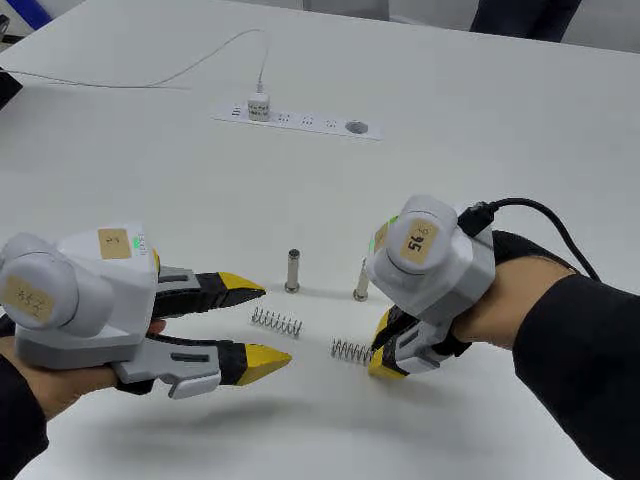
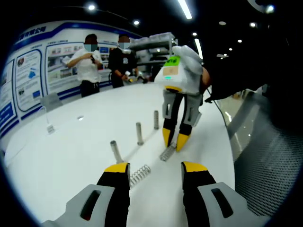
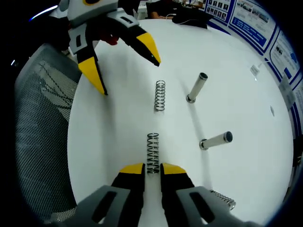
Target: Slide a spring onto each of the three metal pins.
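Right gripper (image 3: 151,171) clenched the near end of 1 spring (image 3: 152,150), its long axis running straight ahead, flat on the table (image 3: 118,118); the nearest pin (image 3: 215,140) stood upright ahead-right. Left gripper (image 2: 155,172) gaped, empty.

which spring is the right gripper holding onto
The right-hand spring: the right gripper pinches its near end. The left-hand spring, before the open left gripper, and a third spring lie free.

Two springs (image 1: 277,322) lie before the upright pins (image 1: 292,271).
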